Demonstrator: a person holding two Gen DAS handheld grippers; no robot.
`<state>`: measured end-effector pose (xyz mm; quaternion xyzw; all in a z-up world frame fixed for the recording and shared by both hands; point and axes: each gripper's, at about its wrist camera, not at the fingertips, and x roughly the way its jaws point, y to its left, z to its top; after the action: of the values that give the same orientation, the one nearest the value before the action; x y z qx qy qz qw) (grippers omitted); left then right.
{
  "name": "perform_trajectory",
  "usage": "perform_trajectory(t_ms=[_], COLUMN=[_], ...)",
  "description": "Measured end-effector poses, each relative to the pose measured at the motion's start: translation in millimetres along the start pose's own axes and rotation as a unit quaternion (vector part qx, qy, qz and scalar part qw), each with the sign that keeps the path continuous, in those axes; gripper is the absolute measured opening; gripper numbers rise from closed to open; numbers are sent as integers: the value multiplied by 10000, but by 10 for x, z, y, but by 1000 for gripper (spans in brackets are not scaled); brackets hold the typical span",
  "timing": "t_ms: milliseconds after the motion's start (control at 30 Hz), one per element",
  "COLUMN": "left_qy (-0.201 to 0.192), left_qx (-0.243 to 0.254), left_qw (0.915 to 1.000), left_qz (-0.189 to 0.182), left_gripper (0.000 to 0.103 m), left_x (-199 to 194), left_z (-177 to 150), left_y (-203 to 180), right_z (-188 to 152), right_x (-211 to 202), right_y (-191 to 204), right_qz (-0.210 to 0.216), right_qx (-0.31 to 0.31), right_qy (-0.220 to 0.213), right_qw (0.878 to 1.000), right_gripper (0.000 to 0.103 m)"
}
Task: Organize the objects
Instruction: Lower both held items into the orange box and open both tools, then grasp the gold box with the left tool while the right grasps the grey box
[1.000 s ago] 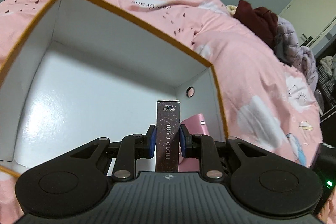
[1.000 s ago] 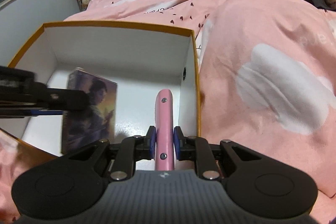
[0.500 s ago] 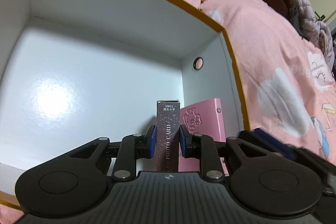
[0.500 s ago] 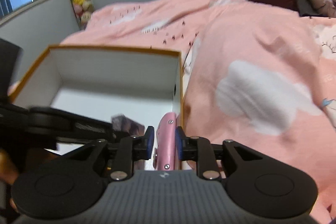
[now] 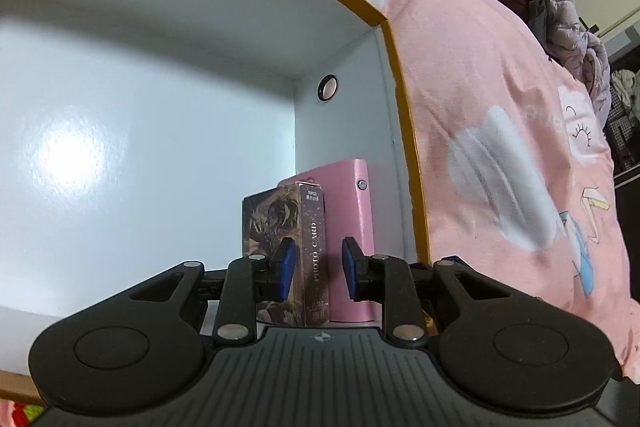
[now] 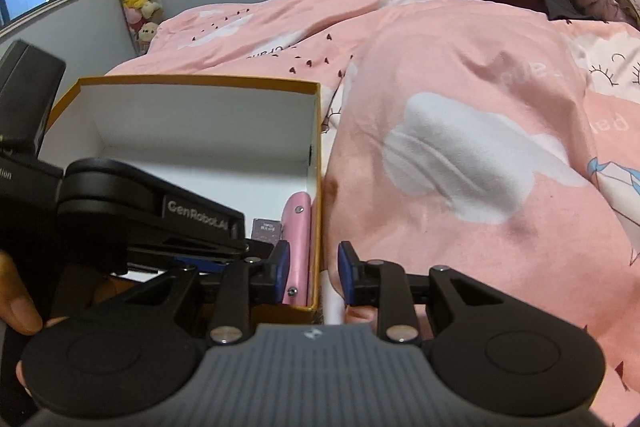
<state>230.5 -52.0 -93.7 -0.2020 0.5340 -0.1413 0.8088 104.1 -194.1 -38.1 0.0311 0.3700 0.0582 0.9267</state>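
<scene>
L gripper [image 5: 315, 274]: jaws apart, nothing clamped. Photo card box [image 5: 296, 251] stands upright in the gap, lower center of frame; L pad overlaps its face, R pad clear of it w/ visible daylight. Can't tell if L pad actually touches.

R gripper [image 6: 312, 277]: jaws also apart, empty. It sits over the orange box [image 6: 316, 163] near-right corner; box wall and the white strip below it fall between the pads, not gripped.

Outward: pink binder [image 5: 352, 235] upright just behind/right of the card box, looks touching, tucked against the orange box's R wall, lower center-right in L view. In R view the binder [image 6: 298, 247] is edge-on at lower center, card box top [image 6: 266, 229] just left of it. Rest of the white box floor is bare. Pink duvet [image 6: 460, 131] fills the right half.

Handling (judgement): card box = light cardboard, stiff but crushable, glossy so a bit slippery, tall and narrow so tips easily. Grab across the narrow spine faces, mid-height, light squeeze. Binder = stiffer, heavier, smooth cover; pinch across the spine near the rivets.

Both items look placed; back out straight, no side bump.
</scene>
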Motion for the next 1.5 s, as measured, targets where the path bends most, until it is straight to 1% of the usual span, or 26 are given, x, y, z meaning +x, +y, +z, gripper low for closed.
perform_trajectory(t_ms=[67, 133, 200, 267, 300, 367, 467, 567, 633, 667, 700, 767, 800, 833, 867, 900, 1000, 1067, 1133, 1233, 1367, 1500], left_qy=[-22, -127, -286, -529, -614, -741, -812, -806, -765, -735, -701, -604, -566, -535, -527, -526, -411, -349, -283, -266, -196, -42], left_qx=[22, 70, 208, 375, 459, 581, 742, 1000, 1091, 1101, 1094, 1061, 1057, 1072, 1079, 1060, 914, 814, 789, 584, 514, 506], left_qw=[10000, 9999, 9994, 9979, 9970, 9956, 9939, 9917, 9910, 9911, 9914, 9922, 9923, 9921, 9918, 9917, 9930, 9935, 9936, 9948, 9940, 9948], left_qz=[-1, -6, 39, 63, 58, -14, -82, 47, 136, 158, 175, 244, 298, 365, 443, 502, 618, 722, 757, 792, 942, 885], left_gripper=[28, 28, 28, 28, 28, 28, 28, 28, 28, 28, 28, 32, 39, 50, 55, 57, 57, 59, 62, 65, 67, 67], left_x=[-20, -100, -246, -431, -522, -703, -927, -1067, -1136, -1155, -1180, -1216, -1215, -1208, -1198, -1184, -1103, -1028, -949, -846, -710, -600], left_z=[-7, -21, -43, -69, -84, -127, -215, -336, -428, -474, -530, -639, -688, -735, -786, -830, -892, -898, -892, -877, -848, -821], left_y=[-8, -25, -55, -104, -122, -149, -162, -166, -133, -107, -74, 8, 39, 74, 113, 157, 285, 347, 381, 460, 509, 535], right_z=[-6, -28, -46, -60, -70, -96, -152, -230, -255, -278, -298, -353, -385, -415, -446, -479, -542, -558, -581, -606, -623, -599], right_x=[-8, -56, -113, -173, -205, -275, -407, -563, -618, -638, -648, -643, -623, -598, -566, -532, -460, -428, -395, -325, -213, -163], right_y=[8, 16, 19, 16, 13, 15, 30, 49, 92, 111, 122, 150, 170, 191, 218, 248, 352, 407, 468, 530, 528, 529], right_qz=[2, 19, 20, 71, 124, 231, 294, 431, 522, 576, 632, 755, 780, 774, 748, 715, 651, 740, 813, 700, 574, 617], right_qx=[-44, -78, -113, -122, -118, -128, -152, -162, -329, -399, -443, -530, -593, -664, -753, -855, -1186, -1349, -1509, -1761, -1822, -1823], right_qy=[-12, -74, -161, -204, -220, -261, -450, -771, -702, -647, -597, -444, -349, -257, -161, -77, 38, 113, 183, 255, 422, 521], right_qw=[10000, 9999, 9998, 9997, 9996, 9993, 9984, 9960, 9956, 9954, 9952, 9947, 9946, 9945, 9942, 9937, 9908, 9880, 9850, 9816, 9807, 9799], right_gripper=[32, 38, 44, 47, 50, 51, 51, 51, 53, 55, 60, 62, 62, 62, 62, 62, 62, 62, 63, 63, 63, 62])
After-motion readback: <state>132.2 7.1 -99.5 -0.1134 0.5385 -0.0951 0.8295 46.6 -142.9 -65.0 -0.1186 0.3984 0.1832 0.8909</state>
